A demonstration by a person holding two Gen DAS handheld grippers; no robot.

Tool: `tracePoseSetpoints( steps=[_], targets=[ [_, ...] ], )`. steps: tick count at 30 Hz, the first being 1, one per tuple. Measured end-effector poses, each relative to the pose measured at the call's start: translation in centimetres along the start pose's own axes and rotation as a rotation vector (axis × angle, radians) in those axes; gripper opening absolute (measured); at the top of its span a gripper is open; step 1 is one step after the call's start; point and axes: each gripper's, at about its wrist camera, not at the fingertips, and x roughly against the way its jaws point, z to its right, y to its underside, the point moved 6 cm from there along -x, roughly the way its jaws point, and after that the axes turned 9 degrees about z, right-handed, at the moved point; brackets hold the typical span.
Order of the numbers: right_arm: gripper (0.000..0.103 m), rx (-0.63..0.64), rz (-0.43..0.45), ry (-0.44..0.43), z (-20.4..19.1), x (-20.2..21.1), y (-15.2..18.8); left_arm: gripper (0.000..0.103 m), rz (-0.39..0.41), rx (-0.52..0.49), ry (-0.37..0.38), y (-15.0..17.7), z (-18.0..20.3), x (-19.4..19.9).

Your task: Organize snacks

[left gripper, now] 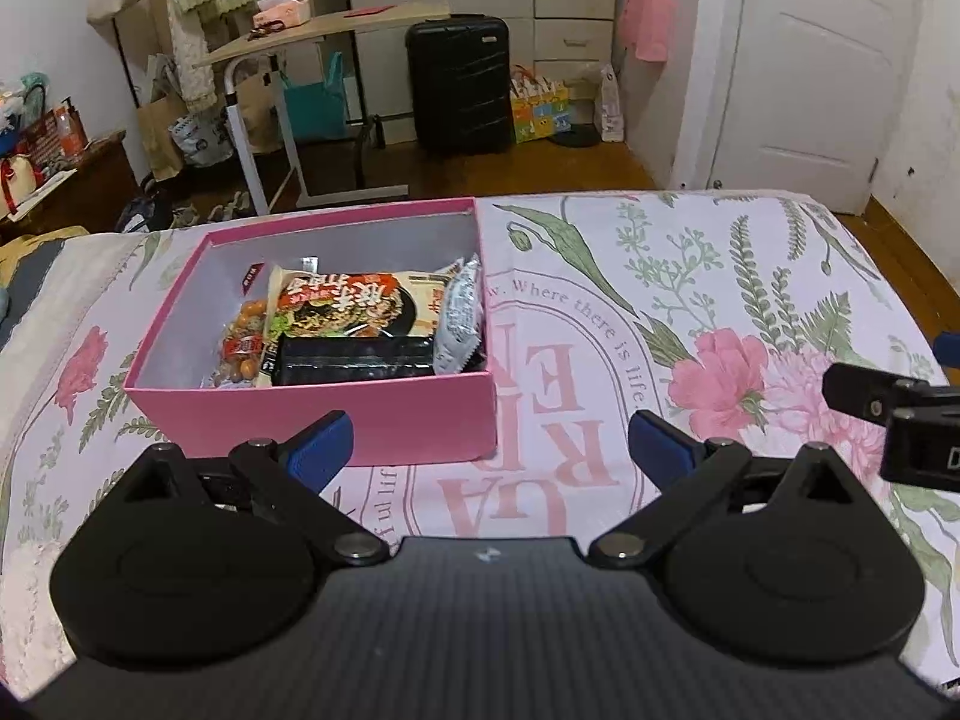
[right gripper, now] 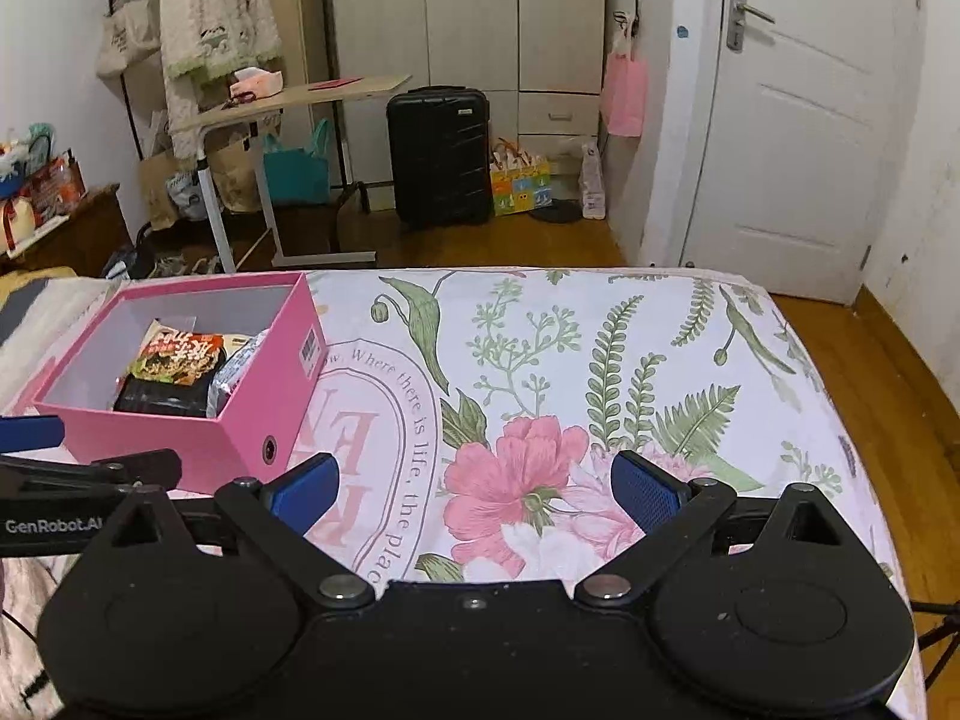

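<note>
Ahead of our left gripper (left gripper: 489, 447) and a little to its left sits the box (left gripper: 312, 405), a rigid pink cardboard rectangle with a pale grey lining, lidless, resting on the bed (left gripper: 690, 276). Its near wall lies just beyond the left blue fingertip (left gripper: 321, 447), whose pad looks ribbed and rubbery. Inside, from left to right, we see a clear bag of glossy orange-brown nuts (left gripper: 243, 345), a flat crinkled noodle packet (left gripper: 354, 306) printed with red-and-white Chinese characters that we cannot read, a shiny black wrapped block (left gripper: 354, 360) in front of it, and a silver foil sachet (left gripper: 459, 318) leaning on the right wall.

The left gripper is spread wide and holds nothing. The bedsheet is soft cotton with pink flowers and green ferns; its pink lettering reads "Where there is life".

Our right gripper (right gripper: 474, 495) is likewise spread wide and empty, hovering over a large pink bloom. From it the box (right gripper: 258, 414) lies ahead and well to the left, showing a small white label and a round dark eyelet on its side. At the far left the other gripper's black body reads "GenRobot.AI".
</note>
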Motion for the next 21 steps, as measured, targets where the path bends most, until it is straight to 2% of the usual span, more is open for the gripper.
tracePoseSetpoints(
  steps=[4, 7, 11, 21],
  targets=[
    [0.099, -0.013, -0.009, -0.005, 0.21, -0.14, 0.15, 0.100, -0.011, -0.020, -0.002, 0.26, 0.42, -0.12],
    [0.099, -0.016, -0.013, -0.011, 0.27, -0.43, 0.42, 0.100, -0.024, 0.006, -0.019, 0.54, 0.35, -0.39],
    [0.099, -0.011, -0.009, -0.012, 0.29, -0.49, 0.72, 0.100, -0.001, -0.004, -0.024, 0.55, 0.43, -0.13],
    [0.099, -0.003, 0.011, 0.011, 0.31, -0.45, 0.78, 0.100, -0.010, 0.001, -0.007, 0.63, 0.71, 0.11]
  ],
)
